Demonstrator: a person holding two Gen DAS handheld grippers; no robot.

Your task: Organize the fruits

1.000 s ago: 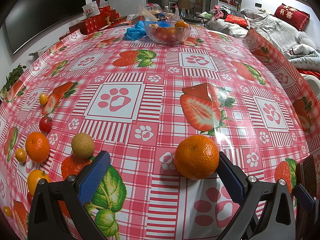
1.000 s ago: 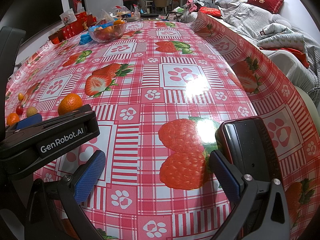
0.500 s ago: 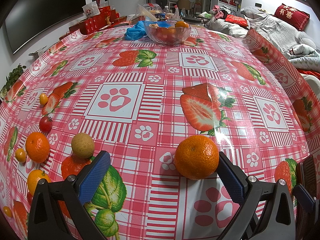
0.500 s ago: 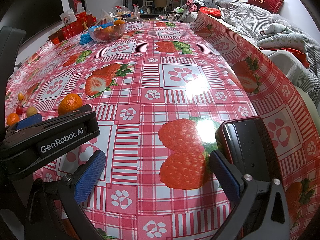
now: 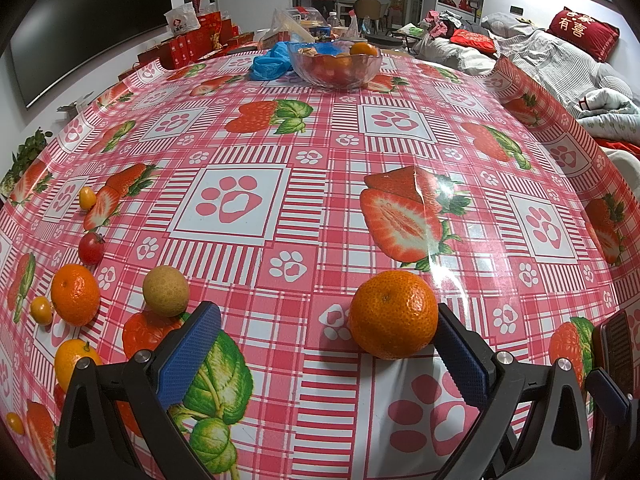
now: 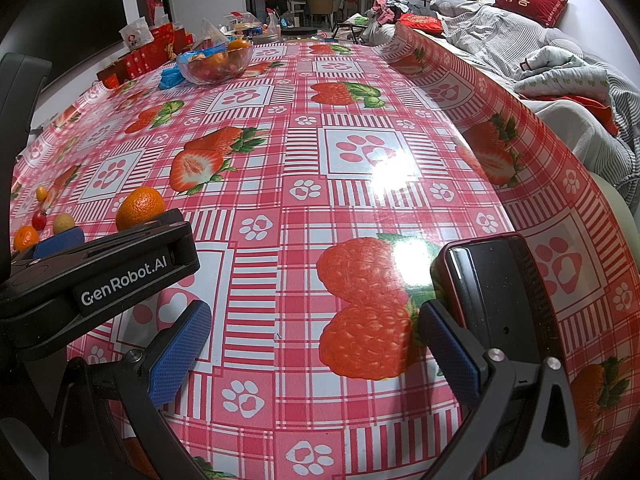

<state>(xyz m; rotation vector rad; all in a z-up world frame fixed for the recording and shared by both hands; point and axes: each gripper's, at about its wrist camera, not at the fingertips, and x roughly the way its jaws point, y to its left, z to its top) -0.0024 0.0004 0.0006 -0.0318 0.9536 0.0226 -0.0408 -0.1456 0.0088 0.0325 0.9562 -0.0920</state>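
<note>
Left hand-held gripper [image 5: 320,344] marked "GenRobot.AI", released beside tangerine [image 5: 393,314]; right hand-held gripper [image 6: 316,344] released

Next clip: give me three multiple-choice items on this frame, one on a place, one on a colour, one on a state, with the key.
1. Where is the large mandarin relative to the left tongs?
A. Against the inside of their right finger
B. Inside the bowl
C. Left of both fingers

2. What colour is the crumpled bag beside the glass bowl?
A. Yellow
B. Blue
C. Black

3. What state are the right tongs in?
A. Shut on a mandarin
B. Shut on the phone
C. Open, holding nothing

Key: 1 A, the fruit sits on the tablecloth next to the right pad; 2 B, the left wrist view shows blue plastic left of the bowl; 3 C, only tablecloth shows between the pads, and the phone lies just right of the tongs.
</note>
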